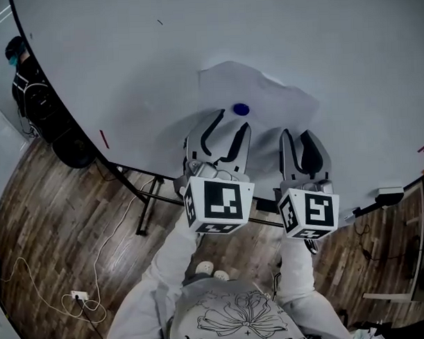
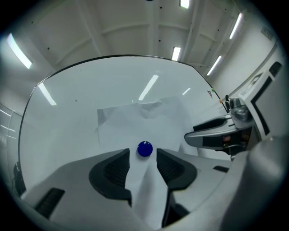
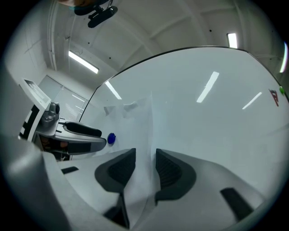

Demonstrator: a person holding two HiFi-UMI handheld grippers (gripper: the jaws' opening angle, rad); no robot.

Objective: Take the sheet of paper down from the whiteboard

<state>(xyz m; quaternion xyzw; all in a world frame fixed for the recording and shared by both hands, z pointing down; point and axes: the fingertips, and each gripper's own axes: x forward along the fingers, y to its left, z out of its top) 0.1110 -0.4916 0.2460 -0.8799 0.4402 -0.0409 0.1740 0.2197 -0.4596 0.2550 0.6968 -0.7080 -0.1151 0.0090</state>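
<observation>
A wrinkled white sheet of paper hangs on the whiteboard, pinned by a round blue magnet. My left gripper is open right at the board. The magnet sits just beyond its fingertips, in line with the gap, and the sheet runs down behind the jaws. My right gripper is open too, at the sheet's right side. In the right gripper view the paper's lower right edge passes between the pads without being pinched. The left gripper shows beside the magnet.
The whiteboard stands on a black frame with legs over a wood floor. A white cable and power strip lie at the lower left. A person stands at the far left. An eraser rests on the board's tray at the right.
</observation>
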